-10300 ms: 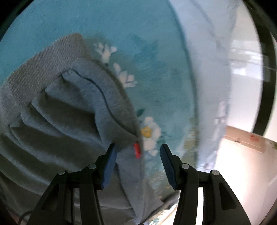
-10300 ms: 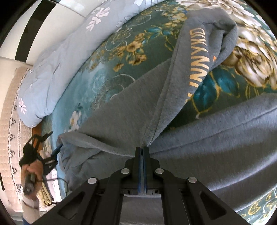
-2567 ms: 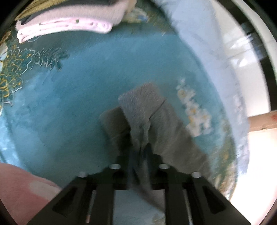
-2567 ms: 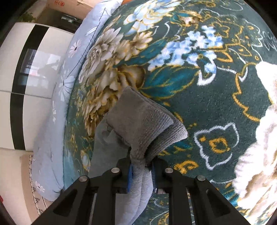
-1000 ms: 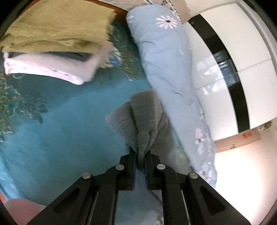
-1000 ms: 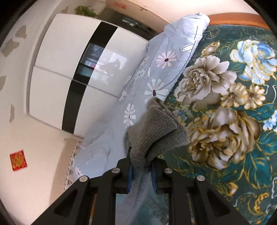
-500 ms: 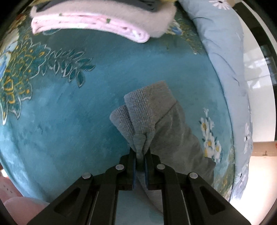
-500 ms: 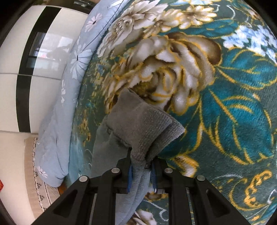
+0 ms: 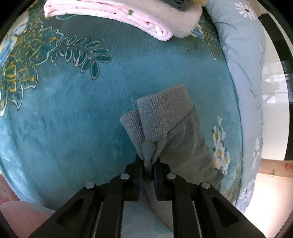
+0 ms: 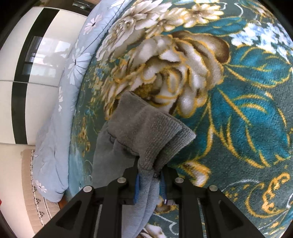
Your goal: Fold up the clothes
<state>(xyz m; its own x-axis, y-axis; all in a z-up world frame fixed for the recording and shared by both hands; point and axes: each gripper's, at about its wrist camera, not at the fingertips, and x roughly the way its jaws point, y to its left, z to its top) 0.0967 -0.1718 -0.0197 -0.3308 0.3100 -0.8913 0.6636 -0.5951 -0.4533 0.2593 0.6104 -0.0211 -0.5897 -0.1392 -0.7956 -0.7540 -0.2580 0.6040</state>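
A grey sweatshirt with ribbed cuffs hangs from both grippers above the teal flowered blanket (image 9: 77, 117). My left gripper (image 9: 148, 164) is shut on a bunched ribbed end of the grey garment (image 9: 164, 113), which trails down to the right. My right gripper (image 10: 150, 175) is shut on another ribbed end of the same garment (image 10: 146, 131), with grey-blue cloth hanging below the fingers. The rest of the garment is out of view.
A stack of folded clothes, pink one lowest (image 9: 128, 16), lies at the top of the left wrist view. A light blue daisy-print duvet (image 9: 243, 60) runs along the bed edge, also in the right wrist view (image 10: 60, 102). White wardrobe doors (image 10: 22, 60) stand beyond.
Both grippers have come down closer to the blanket, still holding the grey garment. The folded stack has slid toward the top edge of the left wrist view.
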